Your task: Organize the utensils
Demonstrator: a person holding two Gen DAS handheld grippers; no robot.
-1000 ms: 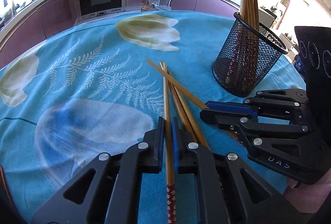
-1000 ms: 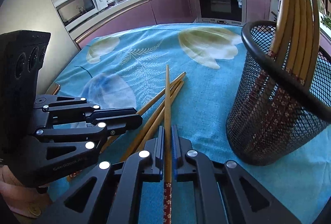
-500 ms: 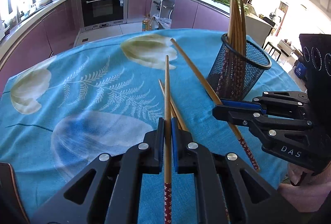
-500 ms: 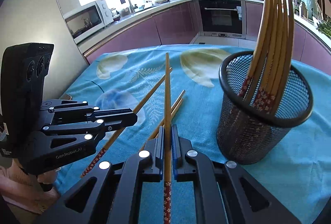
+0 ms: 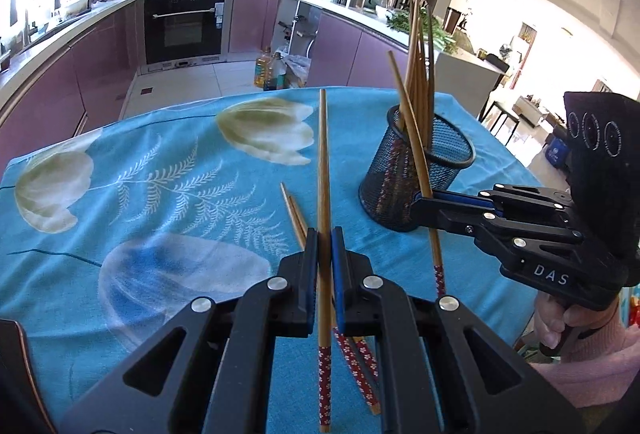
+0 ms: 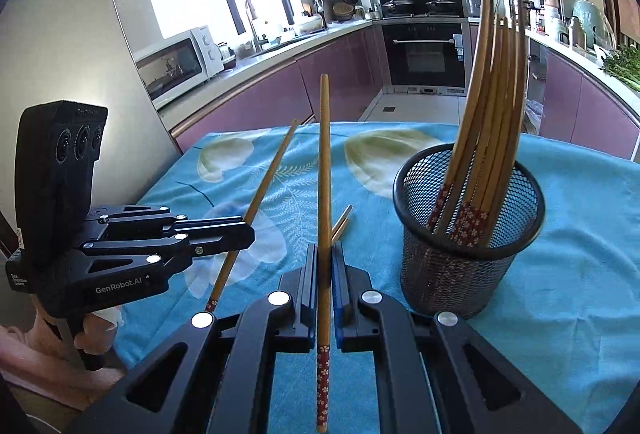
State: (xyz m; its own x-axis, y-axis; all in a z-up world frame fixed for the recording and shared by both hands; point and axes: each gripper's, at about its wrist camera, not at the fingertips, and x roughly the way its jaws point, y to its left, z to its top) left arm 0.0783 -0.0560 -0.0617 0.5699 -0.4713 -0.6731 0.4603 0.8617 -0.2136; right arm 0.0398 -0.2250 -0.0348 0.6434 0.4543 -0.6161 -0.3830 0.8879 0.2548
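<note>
- Left wrist view: left gripper [image 5: 324, 234] clamps one chopstick [image 5: 323, 169], lifted off the tablecloth [image 5: 120, 201], left of the mesh holder [image 5: 416, 173]; two loose chopsticks [image 5: 294, 209] lie beneath
- Right wrist view: right gripper [image 6: 325, 250] pinches its own chopstick [image 6: 324, 153], left of the holder

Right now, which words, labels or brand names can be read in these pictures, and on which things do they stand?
"DAS" stands on the side of the right gripper, in the left wrist view.
"GenRobot.AI" stands on the side of the left gripper, in the right wrist view.
A small white label at the rear of the left gripper is too small to read.
The oven shows a sticker, too blurred to read.
</note>
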